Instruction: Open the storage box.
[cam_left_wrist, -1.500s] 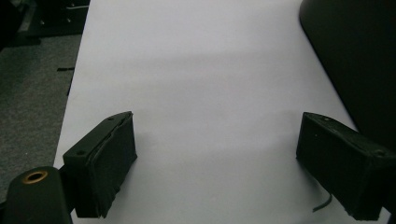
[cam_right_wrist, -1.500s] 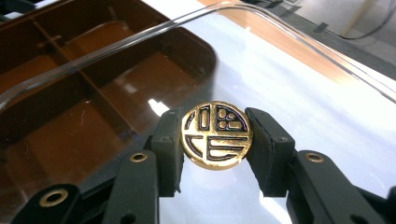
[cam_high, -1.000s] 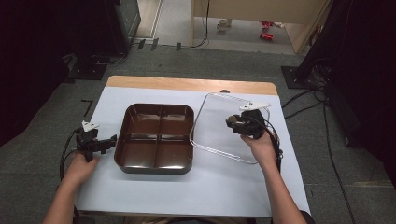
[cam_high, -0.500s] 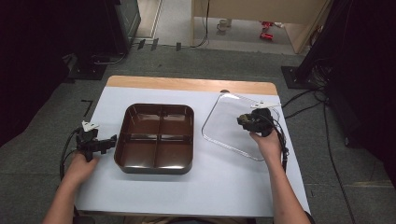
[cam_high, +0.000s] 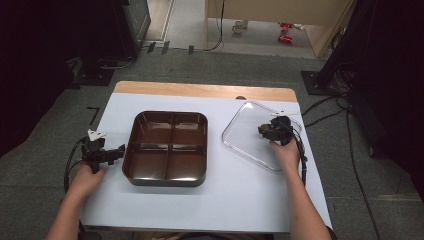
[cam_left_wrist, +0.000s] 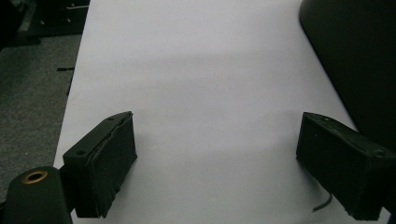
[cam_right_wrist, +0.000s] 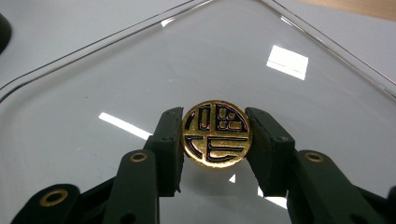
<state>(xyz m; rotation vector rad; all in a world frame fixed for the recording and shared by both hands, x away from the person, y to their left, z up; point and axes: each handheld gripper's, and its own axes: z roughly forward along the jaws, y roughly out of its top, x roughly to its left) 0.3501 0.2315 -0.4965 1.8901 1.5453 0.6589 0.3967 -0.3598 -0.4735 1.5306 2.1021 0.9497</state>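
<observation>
A dark brown tray (cam_high: 131, 150) with several compartments sits mid-table, nothing in it. To its right is a clear square lid (cam_high: 245, 135), low over the table or resting on it. My right gripper (cam_high: 267, 131) is shut on the lid's round gold knob (cam_right_wrist: 216, 132), one pad on each side, with the clear lid (cam_right_wrist: 140, 74) spreading beneath. My left gripper (cam_high: 117, 151) lies on the white table just left of the tray. Its jaws stand wide open with nothing between them (cam_left_wrist: 215, 172), and the tray's dark wall (cam_left_wrist: 355, 51) is close beside it.
The white table cover (cam_high: 210, 210) has free room in front of the tray. A bare wooden strip (cam_high: 200, 91) runs along the far edge. Cables (cam_high: 302, 160) trail from the right gripper past the table's right edge.
My right gripper has carried the lid to the right and down, off the tray's right edge to the table beside it. The left gripper has stayed put.
</observation>
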